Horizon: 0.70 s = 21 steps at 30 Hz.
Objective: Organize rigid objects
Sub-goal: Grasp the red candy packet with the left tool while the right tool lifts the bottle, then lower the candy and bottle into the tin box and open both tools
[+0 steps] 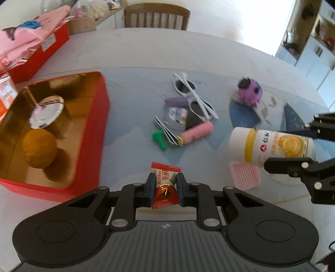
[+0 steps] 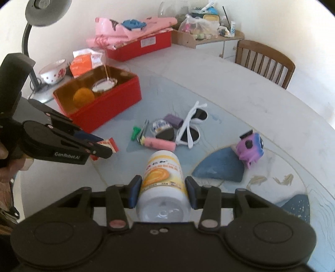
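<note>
My left gripper (image 1: 165,177) is shut on a red wrapped candy (image 1: 165,171), held low over the table near its front edge; the same candy (image 2: 111,144) shows at the gripper's tip in the right wrist view. My right gripper (image 2: 163,180) is shut on a white and yellow bottle (image 2: 162,167), lying lengthwise between the pads, cap end pointing away. To the left stands an open red tin (image 1: 102,125) with a round white-lidded can (image 1: 46,112) and an orange ball (image 1: 38,148) inside.
A cluster lies mid-table: white sunglasses (image 1: 194,96), pink tube (image 1: 197,132), green piece (image 1: 159,138), small jar (image 1: 177,116). A purple toy (image 1: 250,92) and a pink ribbed pad (image 1: 244,175) sit right. A second red box (image 1: 41,50) under pink cloth, a chair (image 1: 157,16), a lamp (image 2: 41,12).
</note>
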Each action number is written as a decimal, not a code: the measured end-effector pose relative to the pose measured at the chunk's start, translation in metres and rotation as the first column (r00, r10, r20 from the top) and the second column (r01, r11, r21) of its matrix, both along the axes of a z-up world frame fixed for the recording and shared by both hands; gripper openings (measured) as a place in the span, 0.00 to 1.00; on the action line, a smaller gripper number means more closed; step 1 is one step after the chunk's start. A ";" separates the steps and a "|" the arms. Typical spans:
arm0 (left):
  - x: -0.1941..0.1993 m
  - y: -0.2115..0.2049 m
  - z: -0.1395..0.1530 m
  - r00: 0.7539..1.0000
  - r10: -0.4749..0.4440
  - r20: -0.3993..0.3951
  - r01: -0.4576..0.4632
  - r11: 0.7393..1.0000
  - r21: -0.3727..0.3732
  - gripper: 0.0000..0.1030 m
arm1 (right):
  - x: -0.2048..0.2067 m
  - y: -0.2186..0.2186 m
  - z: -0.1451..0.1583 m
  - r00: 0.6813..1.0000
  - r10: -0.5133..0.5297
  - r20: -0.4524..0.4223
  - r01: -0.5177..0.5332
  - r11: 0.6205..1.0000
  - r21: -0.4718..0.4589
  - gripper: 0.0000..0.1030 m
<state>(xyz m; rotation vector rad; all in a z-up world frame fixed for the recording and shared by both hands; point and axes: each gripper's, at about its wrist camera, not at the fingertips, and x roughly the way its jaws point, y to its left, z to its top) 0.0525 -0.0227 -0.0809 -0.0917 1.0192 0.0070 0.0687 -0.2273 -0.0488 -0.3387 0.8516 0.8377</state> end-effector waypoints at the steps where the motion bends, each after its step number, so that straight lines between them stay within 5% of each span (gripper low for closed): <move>1: 0.000 0.005 0.003 1.000 0.009 0.004 -0.009 1.000 -0.010 0.19 | -0.001 0.002 0.003 1.000 -0.002 0.007 0.002 1.000 0.005 0.42; 21: -0.010 0.129 0.056 0.983 0.167 0.076 -0.164 0.985 -0.045 0.19 | 0.001 0.111 0.061 0.997 -0.022 0.076 0.010 0.989 0.149 0.42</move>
